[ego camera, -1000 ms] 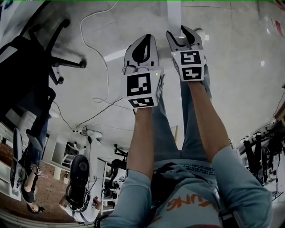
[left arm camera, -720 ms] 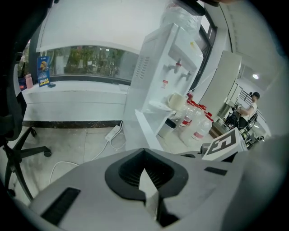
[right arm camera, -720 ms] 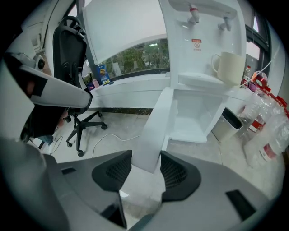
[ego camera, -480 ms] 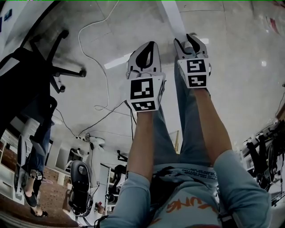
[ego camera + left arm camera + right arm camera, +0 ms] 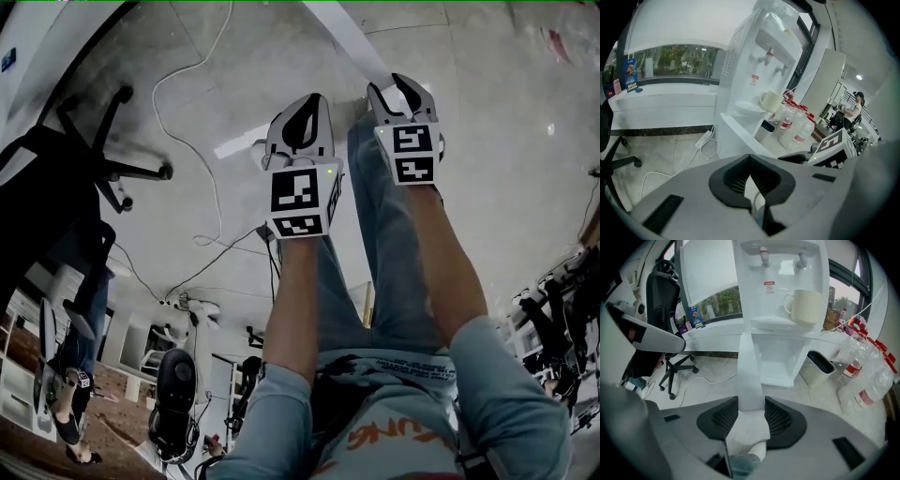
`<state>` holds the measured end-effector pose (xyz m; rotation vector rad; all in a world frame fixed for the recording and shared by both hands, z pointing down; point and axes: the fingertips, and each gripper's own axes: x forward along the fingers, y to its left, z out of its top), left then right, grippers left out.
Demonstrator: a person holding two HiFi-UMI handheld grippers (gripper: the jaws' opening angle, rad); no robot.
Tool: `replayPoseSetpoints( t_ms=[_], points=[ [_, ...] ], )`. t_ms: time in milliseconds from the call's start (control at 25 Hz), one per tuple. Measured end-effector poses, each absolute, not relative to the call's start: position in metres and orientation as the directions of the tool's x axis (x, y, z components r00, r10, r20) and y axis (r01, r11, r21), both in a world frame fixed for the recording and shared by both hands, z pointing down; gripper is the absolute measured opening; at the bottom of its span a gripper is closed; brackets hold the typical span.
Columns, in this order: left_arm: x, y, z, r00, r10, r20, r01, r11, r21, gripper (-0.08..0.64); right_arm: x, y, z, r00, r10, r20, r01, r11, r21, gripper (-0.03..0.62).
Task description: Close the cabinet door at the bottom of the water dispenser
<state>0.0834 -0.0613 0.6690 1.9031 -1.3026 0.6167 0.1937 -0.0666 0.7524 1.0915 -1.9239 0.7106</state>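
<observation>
Risks first: cabinet door (image 5: pixel 751 376) at the foot of the water dispenser (image 5: pixel 780 310) stands swung right out, edge-on to the right gripper view, hinged at the left of the open compartment. Free end sits between the jaws of the right gripper (image 5: pixel 751 404). Closing means sweeping that end across to the right. Judged hazards: a push off the line of the swing could let the thin edge slide out from between the pads, leaving the door ajar; too hard a shove could bounce it off the frame or rock the dispenser, and a mug (image 5: pixel 806 305) sits on the drip shelf above. Small bin (image 5: pixel 818 366) stands just beside the base on the closing side, bottles (image 5: pixel 869 380) beyond it; the bin looks near the door's arc, though clearance can't be judged. Right gripper: jaws moderately apart, straddling the door's end, which nearly fills the gap. Whether the pads actually press on it cannot be told; reads more as bracketing than clamping. Left gripper (image 5: pixel 302 101): jaws drawn together at the tips, nothing held, hanging in the air beside the right one over the floor, well clear of the door. Head view shows only the door's edge, as a white strip running up to the right gripper's tips.
</observation>
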Motion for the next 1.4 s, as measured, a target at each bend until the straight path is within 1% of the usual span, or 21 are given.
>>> replayPoseSetpoints(
  t_ms=[360,520,680,880,1000,1400],
  points=[
    [0.117,-0.080,0.678,0.366,-0.575,0.731,-0.931,-0.229,0.286,0.011,0.239,-0.102,0.754,-0.294,-0.464,0.836,-0.855,0.519,-0.012,0.201],
    [0.131,-0.087,0.683,0.374,-0.563,0.737,-0.927,-0.231,0.294,0.011,0.251,-0.117,0.753,-0.306,-0.469,0.828,-0.840,0.543,-0.003,0.204],
    [0.148,-0.093,0.684,0.384,-0.557,0.736,-0.923,-0.251,0.292,0.011,0.270,-0.133,0.753,-0.302,-0.482,0.823,-0.849,0.528,-0.002,0.204],
    [0.165,-0.105,0.688,0.386,-0.549,0.741,-0.922,-0.260,0.288,0.011,0.288,-0.157,0.753,-0.300,-0.484,0.822,-0.826,0.563,0.030,0.204],
    [0.178,-0.109,0.692,0.400,-0.542,0.739,-0.915,-0.288,0.283,0.011,0.296,-0.173,0.755,-0.298,-0.486,0.822,-0.807,0.588,0.055,0.204],
    [0.207,-0.125,0.701,0.414,-0.538,0.734,-0.909,-0.281,0.307,0.011,0.314,-0.214,0.753,-0.331,-0.504,0.798,-0.768,0.635,0.082,0.204]
  ],
)
